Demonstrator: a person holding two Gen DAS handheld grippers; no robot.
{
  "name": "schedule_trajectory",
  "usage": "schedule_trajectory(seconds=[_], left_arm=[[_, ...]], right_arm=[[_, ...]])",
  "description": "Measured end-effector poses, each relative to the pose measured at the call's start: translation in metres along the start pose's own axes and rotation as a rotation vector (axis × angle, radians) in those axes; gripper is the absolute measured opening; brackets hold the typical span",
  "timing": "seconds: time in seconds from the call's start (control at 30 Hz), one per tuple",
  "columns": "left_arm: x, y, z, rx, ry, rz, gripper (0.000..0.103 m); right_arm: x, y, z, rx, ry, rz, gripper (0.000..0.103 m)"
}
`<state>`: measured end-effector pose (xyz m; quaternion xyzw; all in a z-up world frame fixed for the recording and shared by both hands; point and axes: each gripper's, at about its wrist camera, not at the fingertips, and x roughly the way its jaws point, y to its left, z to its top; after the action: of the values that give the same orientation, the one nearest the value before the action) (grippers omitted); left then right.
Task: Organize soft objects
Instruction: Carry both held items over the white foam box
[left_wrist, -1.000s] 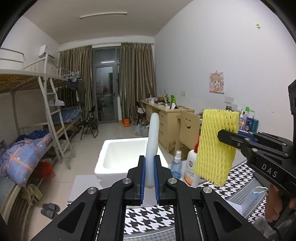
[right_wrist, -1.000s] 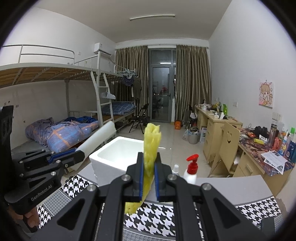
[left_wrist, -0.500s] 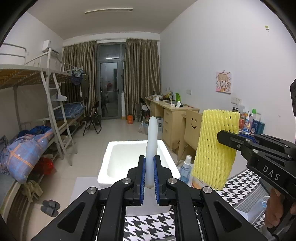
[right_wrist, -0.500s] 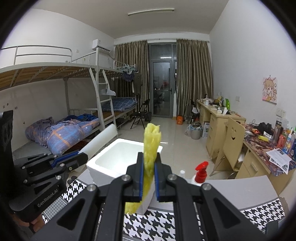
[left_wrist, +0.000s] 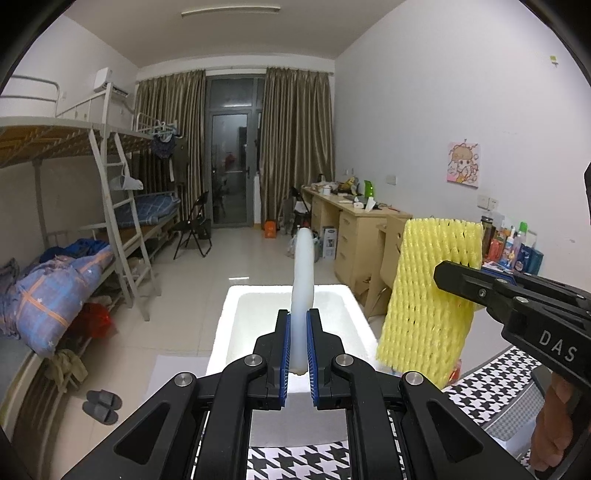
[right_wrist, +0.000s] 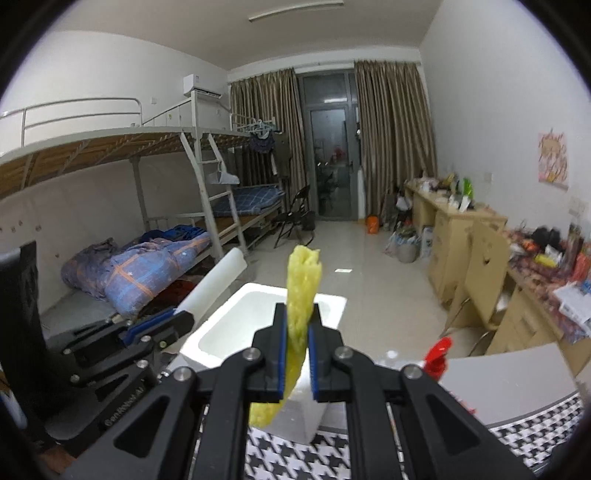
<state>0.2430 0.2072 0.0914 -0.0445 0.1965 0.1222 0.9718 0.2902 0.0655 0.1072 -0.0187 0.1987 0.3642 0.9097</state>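
Since both foam pieces hang above the white foam box (left_wrist: 291, 325), lower before letting go (they're light). The left gripper (left_wrist: 298, 354) pinches a white foam sheet (left_wrist: 303, 273); at its three o'clock, the right gripper (right_wrist: 296, 358) is clamped on yellow foam netting (right_wrist: 302, 291).

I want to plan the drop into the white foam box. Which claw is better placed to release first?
Probably left: the left claw holds the white foam sheet directly above the foam box, while the right claw holds the yellow foam net beside it.

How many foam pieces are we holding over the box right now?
2: a white foam sheet clamped in the left gripper, and a yellow foam net clamped in the right gripper. The white foam box interior is partly hidden.
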Motion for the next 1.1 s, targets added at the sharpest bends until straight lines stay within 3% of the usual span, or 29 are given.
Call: schedule_trajectory(seconds=[0.47, 1.03, 1.1], left_arm=[[0.036, 0.007, 0.001, -0.017, 0.066, -0.024, 0.009], [0.083, 0.019, 0.001, -0.050, 0.149, -0.029, 0.009], [0.088, 0.021, 0.002, -0.055, 0.157, -0.031, 0.014]], right_arm=[[0.033, -0.003, 0.003, -0.002, 0.044, -0.042, 0.013], [0.042, -0.009, 0.003, -0.004, 0.047, -0.050, 0.013], [0.043, -0.010, 0.004, -0.005, 0.046, -0.054, 0.013]])
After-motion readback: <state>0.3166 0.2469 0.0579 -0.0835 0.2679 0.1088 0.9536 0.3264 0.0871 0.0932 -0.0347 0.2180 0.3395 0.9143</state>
